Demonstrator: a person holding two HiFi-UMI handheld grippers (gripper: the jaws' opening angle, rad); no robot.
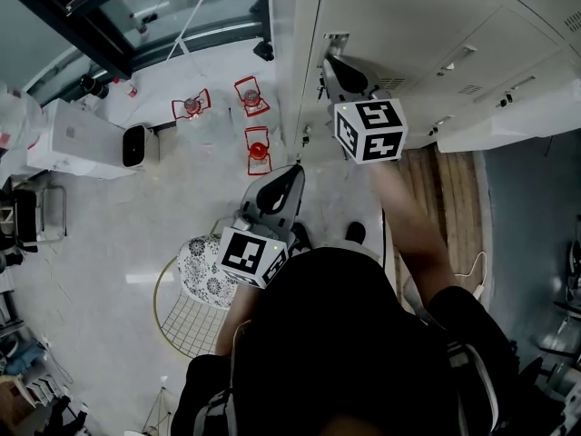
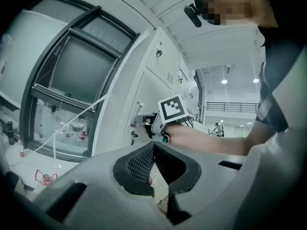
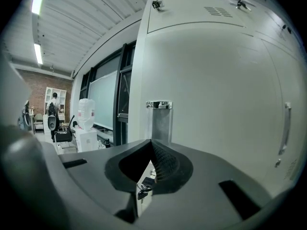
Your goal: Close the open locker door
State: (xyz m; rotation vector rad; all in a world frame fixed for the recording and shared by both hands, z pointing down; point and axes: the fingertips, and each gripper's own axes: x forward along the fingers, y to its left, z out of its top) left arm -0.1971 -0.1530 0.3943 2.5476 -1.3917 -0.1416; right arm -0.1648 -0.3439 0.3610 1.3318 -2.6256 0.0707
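Note:
A bank of white lockers [image 1: 427, 34] fills the upper right of the head view. My right gripper [image 1: 338, 69] is shut with nothing in it, and its tip is up against the left edge of a locker door [image 3: 216, 104]. Its tip [image 3: 152, 143] sits just below a metal latch plate [image 3: 159, 113]. A bunch of keys [image 3: 143, 186] hangs in a lock under the jaws. I cannot tell how far the door stands ajar. My left gripper [image 1: 289, 178] is shut and empty, held low away from the lockers. Its tip [image 2: 153, 146] points towards the right gripper [image 2: 144, 126].
Three red lantern-like objects [image 1: 258, 148] stand on the pale floor by a dark-framed window [image 1: 136, 16]. A white appliance [image 1: 86, 139] is at the left. A wire stool with a patterned cushion [image 1: 204, 266] is under my left arm. A water bottle [image 3: 86, 113] stands far off.

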